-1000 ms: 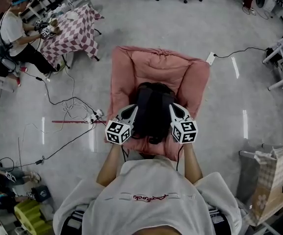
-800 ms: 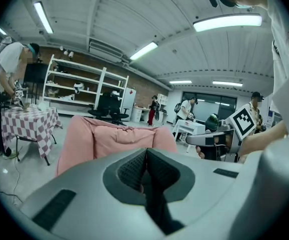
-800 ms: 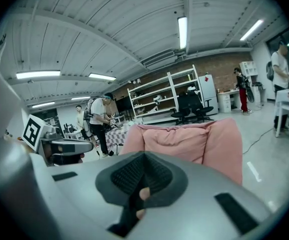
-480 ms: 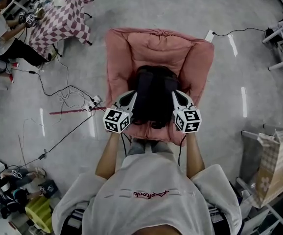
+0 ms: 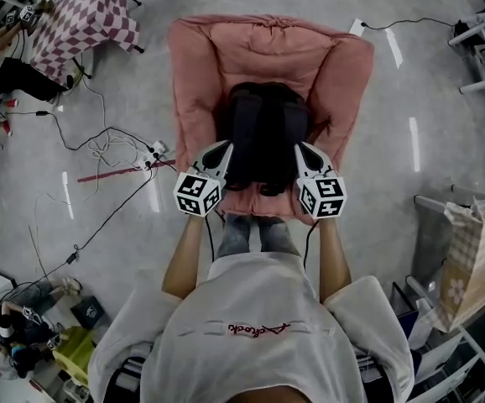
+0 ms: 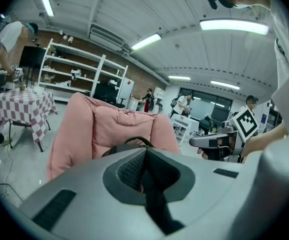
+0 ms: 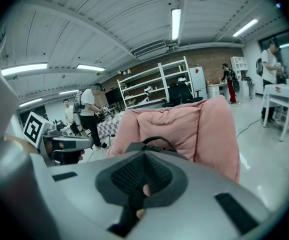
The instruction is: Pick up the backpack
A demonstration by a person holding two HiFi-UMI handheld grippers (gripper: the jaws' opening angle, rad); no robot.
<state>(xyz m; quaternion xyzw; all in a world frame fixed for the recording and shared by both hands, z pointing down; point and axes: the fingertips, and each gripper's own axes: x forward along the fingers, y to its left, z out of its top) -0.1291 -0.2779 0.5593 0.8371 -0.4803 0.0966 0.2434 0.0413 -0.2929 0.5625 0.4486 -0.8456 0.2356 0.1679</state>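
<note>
Black backpack (image 5: 262,137) is sitting mid-seat on a pink armchair (image 5: 199,82), btw the two armrests, its near end reaching almost to the seat's front edge. Its top carry handle (image 7: 157,141) is standing up as a loop in front of the back cushion.

L gripper (image 5: 221,148) is hovering at the seat's front-left corner, tip just beside the backpack's left side. R gripper (image 5: 303,149) is doing the same at the front-right corner, tip just beside the right side. Whether either tip is touching the fabric can't be told from above. Both are pointing twd the backrest and tilting a bit down, w/ marker cubes (image 5: 197,194) facing up by the person's hands.

In the L gripper view the jaws are pressing together, pads meeting, nothing btw them, and the backpack is showing just beyond the tips. In the R gripper view the jaws are likewise pressing together and pinching nothing, w/ the handle loop rising right behind them.

Person in a white shirt (image 5: 259,334) is standing at the chair's front, both arms reaching fwd. A checked-cloth table (image 5: 87,15) is standing well apart at far left, and cables (image 5: 108,149) are trailing over the floor (image 5: 393,208) btw it and the chair.
</note>
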